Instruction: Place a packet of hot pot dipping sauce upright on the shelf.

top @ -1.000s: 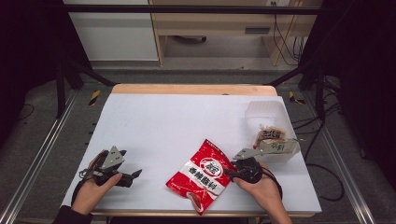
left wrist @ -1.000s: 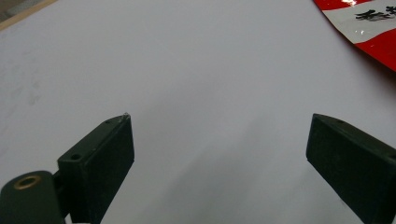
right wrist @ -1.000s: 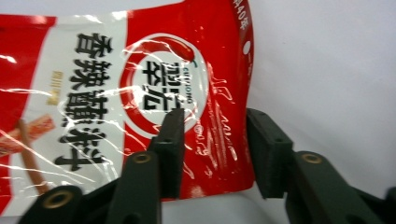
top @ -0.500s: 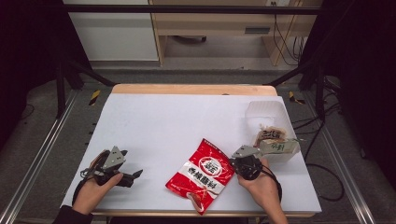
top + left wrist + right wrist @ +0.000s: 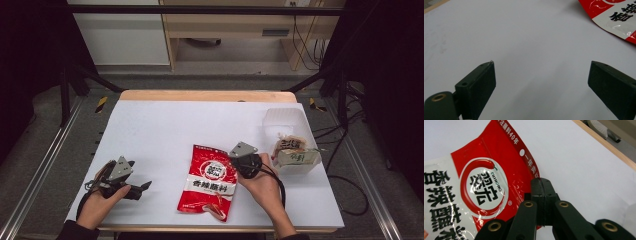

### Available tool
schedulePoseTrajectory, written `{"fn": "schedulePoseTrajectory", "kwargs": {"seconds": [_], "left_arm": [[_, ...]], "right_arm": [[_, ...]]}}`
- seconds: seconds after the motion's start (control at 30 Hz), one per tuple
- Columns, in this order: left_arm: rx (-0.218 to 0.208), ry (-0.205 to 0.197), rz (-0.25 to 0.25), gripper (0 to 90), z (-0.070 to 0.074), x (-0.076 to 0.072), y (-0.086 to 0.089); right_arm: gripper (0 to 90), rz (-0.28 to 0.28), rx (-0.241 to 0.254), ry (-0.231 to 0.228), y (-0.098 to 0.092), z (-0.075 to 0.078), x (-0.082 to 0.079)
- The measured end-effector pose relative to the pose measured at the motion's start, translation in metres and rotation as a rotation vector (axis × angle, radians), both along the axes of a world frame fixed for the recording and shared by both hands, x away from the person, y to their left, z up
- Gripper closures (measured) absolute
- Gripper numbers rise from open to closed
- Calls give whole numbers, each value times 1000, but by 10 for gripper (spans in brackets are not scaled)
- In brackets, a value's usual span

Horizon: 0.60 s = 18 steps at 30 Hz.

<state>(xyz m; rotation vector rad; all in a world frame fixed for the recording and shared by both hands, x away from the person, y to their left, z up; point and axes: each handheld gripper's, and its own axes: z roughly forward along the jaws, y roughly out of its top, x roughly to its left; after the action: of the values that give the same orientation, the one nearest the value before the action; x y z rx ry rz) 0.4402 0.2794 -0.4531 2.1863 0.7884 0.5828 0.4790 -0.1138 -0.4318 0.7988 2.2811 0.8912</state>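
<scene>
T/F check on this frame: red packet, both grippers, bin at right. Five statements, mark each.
1. The right gripper is shut on the edge of the red packet. True.
2. The left gripper is clamped on the packet. False: its jaws stand wide apart over bare table, nothing between them.
3. The clear bin is empty. False: it holds snack packs.
4. The red packet sits between the two hands in the high view. True.
5. The packet is blue. False: red and white.
</scene>
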Motion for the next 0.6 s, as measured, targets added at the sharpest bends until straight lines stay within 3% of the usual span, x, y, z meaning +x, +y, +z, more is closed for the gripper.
{"fn": "schedulePoseTrajectory", "kwargs": {"seconds": [0.33, 0.6], "left_arm": [[2, -2, -7, 76, 1, 2, -2], [-6, -4, -17, 76, 3, 1, -4]], "right_arm": [[900, 26, -36, -40, 17, 7, 23], [900, 70, -24, -67, 20, 11, 20]]}}
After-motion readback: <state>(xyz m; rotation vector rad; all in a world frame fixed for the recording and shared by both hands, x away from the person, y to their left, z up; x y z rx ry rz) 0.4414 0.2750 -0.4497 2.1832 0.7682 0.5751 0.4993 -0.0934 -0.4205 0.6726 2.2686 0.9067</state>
